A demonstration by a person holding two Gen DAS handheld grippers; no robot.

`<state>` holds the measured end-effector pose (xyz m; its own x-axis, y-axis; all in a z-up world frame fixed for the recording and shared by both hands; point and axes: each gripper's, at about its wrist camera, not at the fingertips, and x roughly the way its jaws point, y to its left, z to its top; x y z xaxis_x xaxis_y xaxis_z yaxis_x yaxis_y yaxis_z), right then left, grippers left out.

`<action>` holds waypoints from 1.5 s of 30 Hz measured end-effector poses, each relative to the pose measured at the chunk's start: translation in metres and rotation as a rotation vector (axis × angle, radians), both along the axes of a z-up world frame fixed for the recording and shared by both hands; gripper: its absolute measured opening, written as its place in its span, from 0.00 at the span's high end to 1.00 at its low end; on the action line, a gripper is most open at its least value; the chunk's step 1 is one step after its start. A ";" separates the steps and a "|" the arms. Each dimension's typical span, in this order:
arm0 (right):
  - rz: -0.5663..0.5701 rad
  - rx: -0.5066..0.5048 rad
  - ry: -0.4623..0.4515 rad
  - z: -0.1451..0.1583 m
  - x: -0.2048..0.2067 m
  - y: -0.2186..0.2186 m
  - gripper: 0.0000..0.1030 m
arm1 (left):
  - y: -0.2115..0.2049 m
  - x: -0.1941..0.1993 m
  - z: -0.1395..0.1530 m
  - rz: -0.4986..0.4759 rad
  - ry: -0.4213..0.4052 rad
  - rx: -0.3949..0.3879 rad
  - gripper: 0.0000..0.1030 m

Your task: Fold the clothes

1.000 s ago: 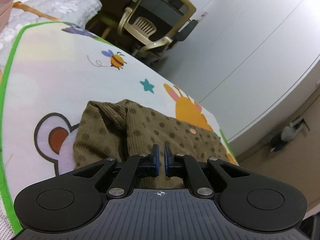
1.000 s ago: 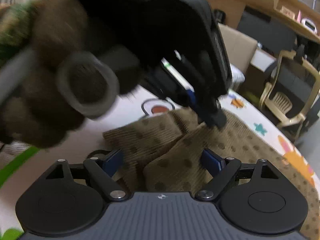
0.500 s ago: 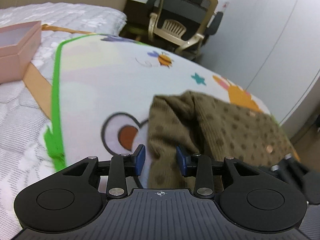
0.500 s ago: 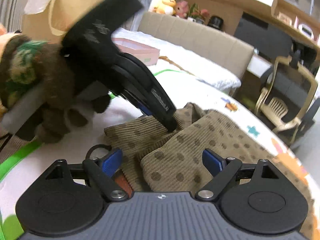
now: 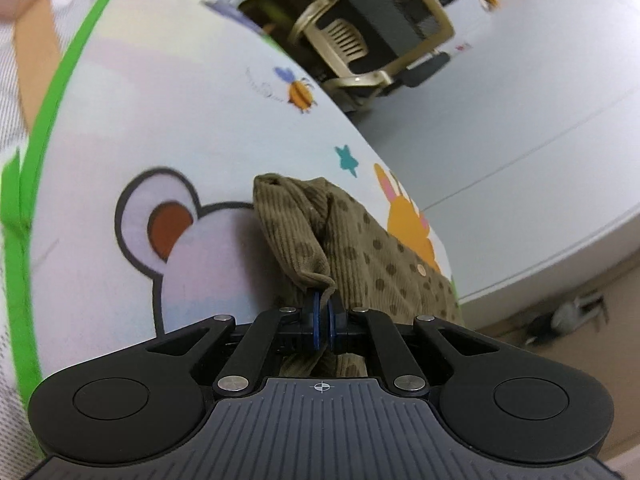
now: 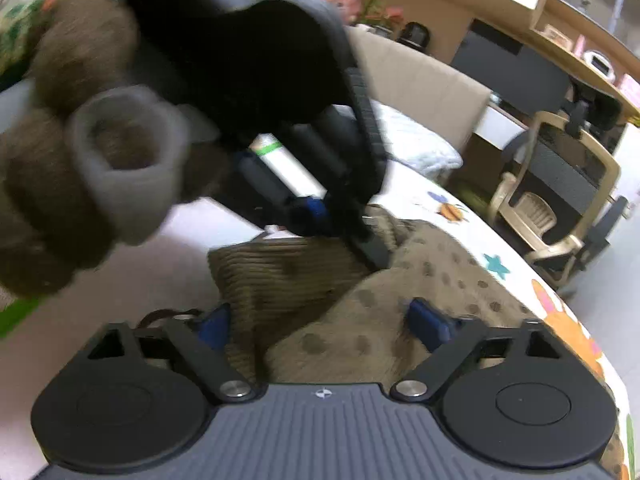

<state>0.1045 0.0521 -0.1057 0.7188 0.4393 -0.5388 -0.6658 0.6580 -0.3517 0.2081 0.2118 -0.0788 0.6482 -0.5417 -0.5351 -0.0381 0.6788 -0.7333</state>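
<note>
Spreading across most of the left wrist view, a white cartoon-printed mat (image 5: 208, 120) leaves plenty of bare room in the upper left and centre, up to its green border (image 5: 52, 100) curving down the frame's left side; past the mat's far edge, at the top of the frame, stands an office chair (image 5: 360, 40). An olive corduroy garment with dark dots (image 5: 360, 248) lies bunched at centre and lower right of that view, ribbed, with a small button showing and one corner drawn up into a peak. That corner is pinched between the blue pads of the left gripper (image 5: 323, 316), whose jaws are closed tight on the cloth. In the right wrist view the right gripper (image 6: 326, 322) has just been closing; its jaws stand fairly wide, astride a raised fold of the garment, the pads seemingly not pressing it. A blurred gloved hand (image 6: 80, 152) fills that frame's upper left.
</note>
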 end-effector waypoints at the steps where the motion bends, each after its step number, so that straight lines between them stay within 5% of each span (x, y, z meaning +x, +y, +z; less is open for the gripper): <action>1: -0.013 0.021 0.007 0.003 0.002 -0.005 0.37 | 0.001 0.000 0.000 -0.002 -0.003 -0.004 0.95; 3: -0.043 0.062 0.025 0.008 0.008 -0.015 0.49 | 0.002 0.000 -0.001 -0.006 -0.008 -0.012 0.93; 6: -0.069 0.100 0.061 0.010 0.014 -0.028 0.60 | 0.011 -0.005 0.007 0.012 -0.047 -0.011 0.75; 7: -0.075 0.110 0.073 0.011 0.015 -0.032 0.64 | 0.016 -0.006 0.010 0.031 -0.059 -0.011 0.60; 8: -0.080 0.121 0.084 0.011 0.017 -0.036 0.65 | 0.021 -0.006 0.013 0.055 -0.070 -0.011 0.48; 14: -0.066 0.150 0.106 0.008 0.015 -0.045 0.69 | 0.027 0.010 -0.005 0.079 0.016 -0.065 0.26; 18: -0.057 0.182 0.127 0.010 0.027 -0.052 0.73 | 0.005 0.023 -0.016 0.048 0.023 -0.049 0.23; 19: -0.055 0.196 0.133 0.012 0.027 -0.056 0.76 | 0.001 0.027 -0.015 0.051 0.020 -0.038 0.29; 20: -0.052 0.211 0.139 0.014 0.027 -0.060 0.77 | -0.003 0.032 -0.014 0.056 0.020 -0.027 0.50; 22: -0.064 0.270 0.131 0.026 0.026 -0.079 0.78 | -0.017 0.037 0.000 0.036 0.000 0.009 0.71; 27: -0.129 0.434 0.096 0.065 0.023 -0.154 0.79 | -0.067 0.044 0.051 -0.055 -0.101 0.080 0.75; 31: -0.289 0.521 0.096 0.074 0.033 -0.239 0.79 | -0.154 0.058 0.081 -0.213 -0.215 0.063 0.75; 36: -0.469 0.452 0.123 0.048 0.049 -0.303 0.79 | -0.245 0.069 0.095 -0.372 -0.301 0.024 0.49; 40: -0.479 0.396 0.150 0.031 0.060 -0.318 0.79 | -0.251 0.057 0.100 -0.370 -0.349 0.113 0.29; 45: -0.457 0.403 0.118 0.040 0.059 -0.331 0.59 | -0.238 0.053 0.064 -0.297 -0.217 0.306 0.29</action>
<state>0.1638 -0.2788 -0.0657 0.8279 0.2870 -0.4819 -0.3048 0.9514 0.0429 0.2610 -0.0259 -0.0150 0.6039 -0.5586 -0.5685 0.3218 0.8235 -0.4672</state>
